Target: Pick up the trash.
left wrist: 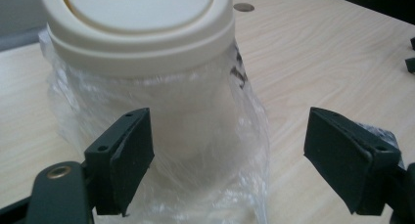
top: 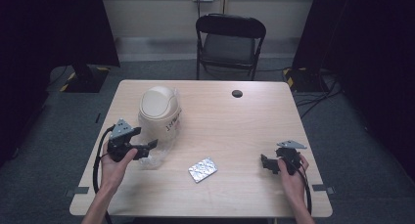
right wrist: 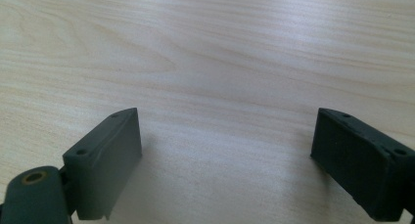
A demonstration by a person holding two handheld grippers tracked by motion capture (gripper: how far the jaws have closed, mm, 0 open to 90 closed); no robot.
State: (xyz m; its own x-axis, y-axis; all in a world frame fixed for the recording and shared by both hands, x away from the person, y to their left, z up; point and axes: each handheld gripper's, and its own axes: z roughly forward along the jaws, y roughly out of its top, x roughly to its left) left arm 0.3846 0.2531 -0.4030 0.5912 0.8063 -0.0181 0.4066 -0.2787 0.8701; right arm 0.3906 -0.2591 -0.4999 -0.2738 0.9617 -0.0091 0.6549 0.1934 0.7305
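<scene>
A cream bin [top: 159, 109] with a swing lid stands at the table's left, with a clear plastic bag [top: 155, 158] hanging around its body. My left gripper [top: 148, 146] is held just in front of it, jaws pointing at the bag. In the left gripper view the jaws of that gripper [left wrist: 230, 150] stand wide apart in front of the bin [left wrist: 137, 28]; the bag [left wrist: 205, 136] lies beyond them and neither pad presses on it. A silver foil packet [top: 202, 169] lies flat near the table's middle front. My right gripper [top: 266, 163] rests at the right, open [right wrist: 225, 155] over bare wood.
The wooden table [top: 244, 121] has a small black round cap [top: 237, 93] near its far edge. A black folding chair [top: 230, 40] stands behind the table. Dark stands flank the back corners.
</scene>
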